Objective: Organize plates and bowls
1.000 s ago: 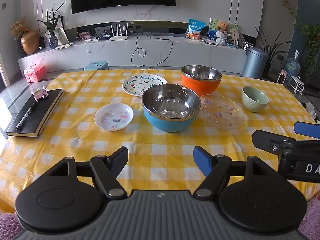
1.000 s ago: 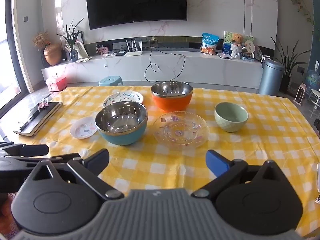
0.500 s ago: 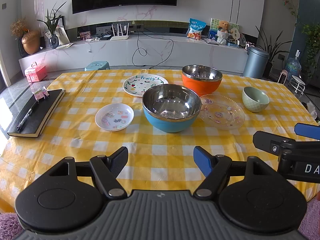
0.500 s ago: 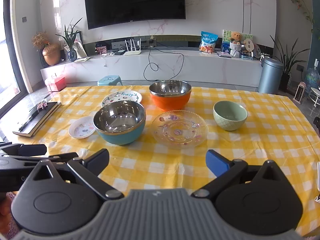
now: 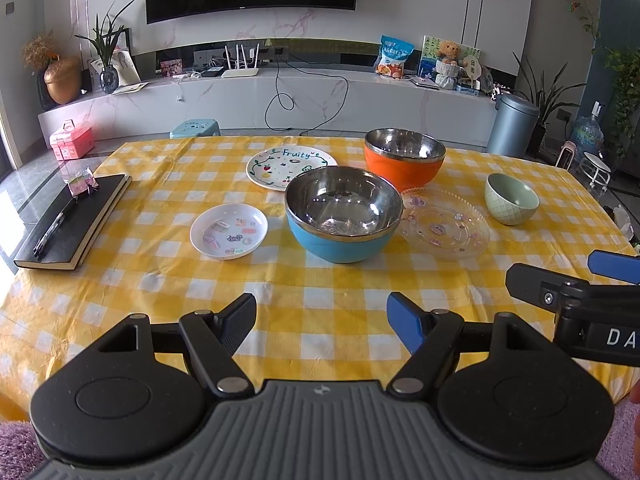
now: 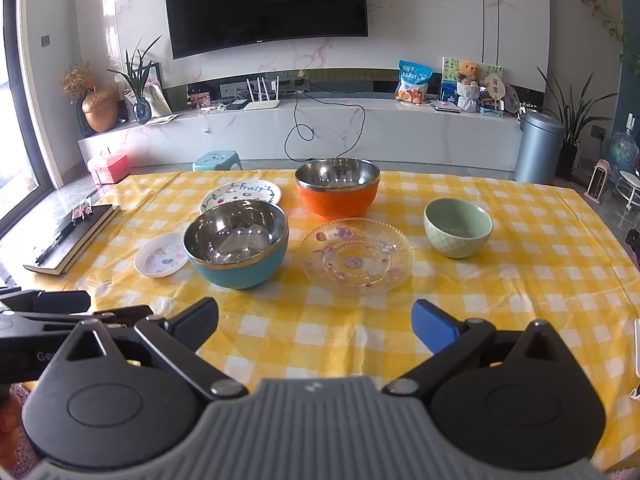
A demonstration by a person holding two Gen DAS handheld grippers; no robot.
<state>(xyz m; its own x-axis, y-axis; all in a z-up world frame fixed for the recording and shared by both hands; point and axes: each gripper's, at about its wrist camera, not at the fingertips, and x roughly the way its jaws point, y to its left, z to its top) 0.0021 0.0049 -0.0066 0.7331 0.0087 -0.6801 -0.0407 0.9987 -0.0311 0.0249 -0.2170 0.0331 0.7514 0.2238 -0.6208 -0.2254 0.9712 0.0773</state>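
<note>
Nothing stacked yet; left gripper (image 5: 322, 312) and right gripper (image 6: 316, 318) hover empty, fingers spread, at table's near edge; next: reach blue bowl (image 5: 343, 216).

A pen (image 5: 54, 230) lies on a black notebook (image 5: 76, 222) at the table's left edge.

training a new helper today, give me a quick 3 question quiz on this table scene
1. True or false: the left claw and right claw are both open and holding nothing.
2. Which dish lies between the blue bowl and the green bowl? A) glass plate B) Fruity plate C) small white dish
3. Fill in: a pen lies on the black ____ at the table's left edge.

Key:
1. True.
2. A, the glass plate.
3. Notebook; the pen lies along its cover.
</note>
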